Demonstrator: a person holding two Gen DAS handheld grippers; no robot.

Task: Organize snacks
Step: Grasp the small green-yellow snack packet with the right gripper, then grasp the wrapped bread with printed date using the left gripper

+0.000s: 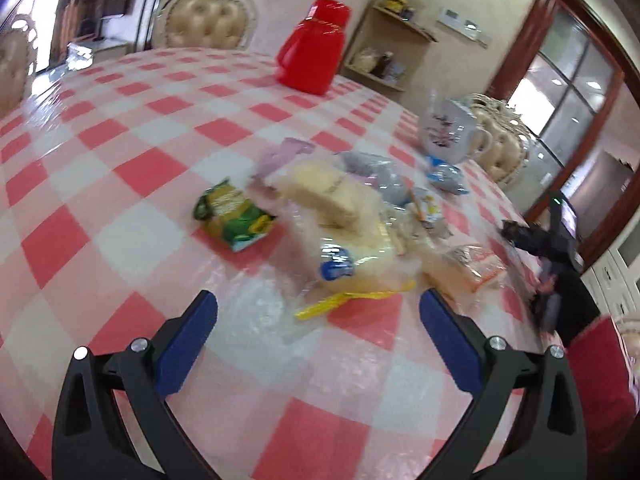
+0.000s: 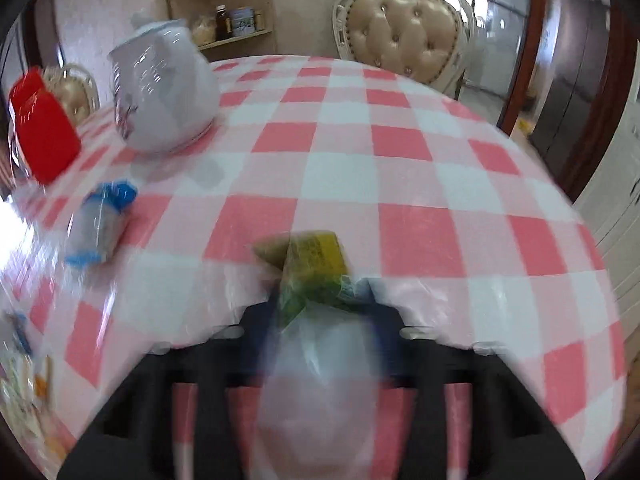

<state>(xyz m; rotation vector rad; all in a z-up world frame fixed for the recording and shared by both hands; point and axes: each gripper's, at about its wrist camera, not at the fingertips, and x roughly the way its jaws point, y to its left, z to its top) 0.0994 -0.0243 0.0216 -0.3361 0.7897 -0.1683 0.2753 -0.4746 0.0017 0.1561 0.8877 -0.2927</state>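
Note:
A loose pile of snacks lies on the red-and-white checked table [image 1: 132,128]. It holds a green packet [image 1: 230,216], a clear bag of pale biscuits [image 1: 336,200] with a yellow tie [image 1: 352,300], an orange packet [image 1: 476,268] and a blue-and-white packet [image 1: 446,176]. My left gripper [image 1: 319,300] hovers open just short of the pile, its blue pads wide apart with the bag's tied end between them, untouched. In the right wrist view my right gripper [image 2: 320,304] is shut on a green-and-yellow snack packet [image 2: 312,260] above the table; the picture is blurred.
A red lidded jug [image 1: 312,48] [image 2: 40,132] and a white ceramic pot [image 1: 448,128] [image 2: 160,88] stand behind the pile. A blue-capped packet [image 2: 100,224] lies to the left of my right gripper. Padded chairs [image 2: 400,36] ring the table. A dark blurred shape [image 1: 552,240] sits at the table's right edge.

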